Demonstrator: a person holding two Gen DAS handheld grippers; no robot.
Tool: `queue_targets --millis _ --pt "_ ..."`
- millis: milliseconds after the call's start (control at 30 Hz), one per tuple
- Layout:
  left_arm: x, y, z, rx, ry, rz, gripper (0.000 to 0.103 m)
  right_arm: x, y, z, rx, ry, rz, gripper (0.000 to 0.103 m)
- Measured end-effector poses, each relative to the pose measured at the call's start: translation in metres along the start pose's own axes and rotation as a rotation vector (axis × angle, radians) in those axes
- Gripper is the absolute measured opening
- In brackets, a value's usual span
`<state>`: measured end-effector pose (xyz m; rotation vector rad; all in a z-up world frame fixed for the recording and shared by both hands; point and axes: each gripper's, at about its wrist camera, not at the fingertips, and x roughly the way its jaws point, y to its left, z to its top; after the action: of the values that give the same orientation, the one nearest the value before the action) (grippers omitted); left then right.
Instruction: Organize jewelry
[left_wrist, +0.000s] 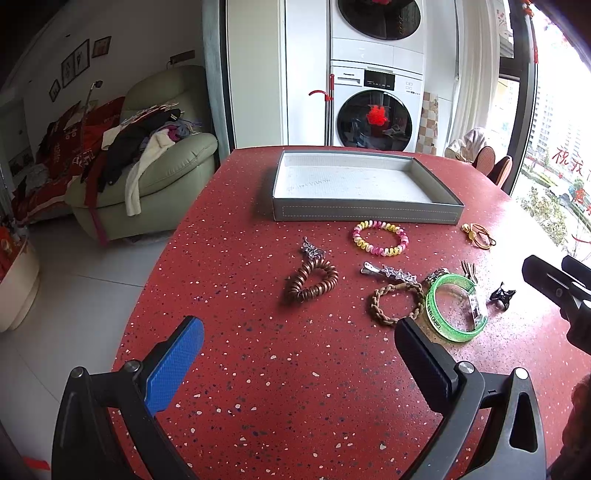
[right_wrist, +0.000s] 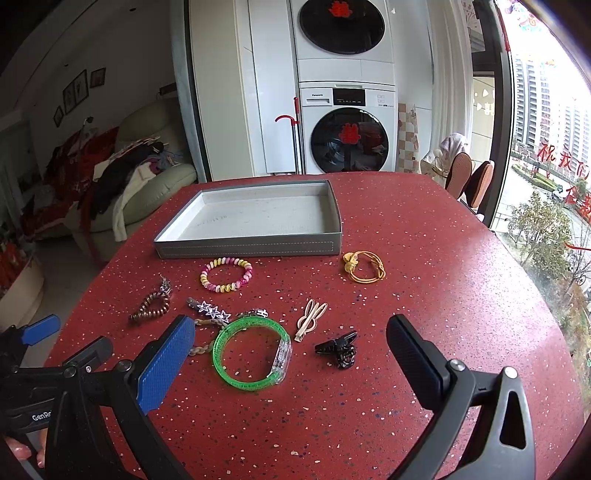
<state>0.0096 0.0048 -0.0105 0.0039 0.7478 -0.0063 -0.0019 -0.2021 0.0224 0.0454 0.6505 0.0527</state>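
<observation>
Left wrist view. My left gripper (left_wrist: 299, 332) stood wide apart and held nothing, hovering over the red speckled table (left_wrist: 280, 387). Ahead of it, between the lines of its fingers, lay a brown coil hair tie (left_wrist: 312, 282). Ahead and toward its black finger lay a star hair clip (left_wrist: 391, 272), a braided band (left_wrist: 397, 302) and a green bangle (left_wrist: 454, 308), the band touching the bangle. Farther ahead lay a pink-and-yellow spiral tie (left_wrist: 380, 238), then the grey tray (left_wrist: 364, 212), holding no jewelry. A yellow cord tie (left_wrist: 478, 234) and a black claw clip (left_wrist: 501, 295) lay off to its right, near my right gripper's tip at the frame edge.

Right wrist view. My right gripper (right_wrist: 291, 332) was likewise spread wide, gripping nothing. The green bangle (right_wrist: 251, 356) and the black claw clip (right_wrist: 338, 349) lay between its fingers on the table; a beige clip (right_wrist: 310, 319) lay just ahead of them. The grey tray (right_wrist: 247, 247) sat well ahead, toward the blue finger. My left gripper showed at the left edge.
</observation>
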Motion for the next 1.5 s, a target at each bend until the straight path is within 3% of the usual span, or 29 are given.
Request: queue_targets --millis 1500 --pt "-0.0024 0.0012 -0.0012 0.004 -0.002 0.006 0.103 -0.0001 0.001 -0.0014 0.004 -0.004 0.004 0.103"
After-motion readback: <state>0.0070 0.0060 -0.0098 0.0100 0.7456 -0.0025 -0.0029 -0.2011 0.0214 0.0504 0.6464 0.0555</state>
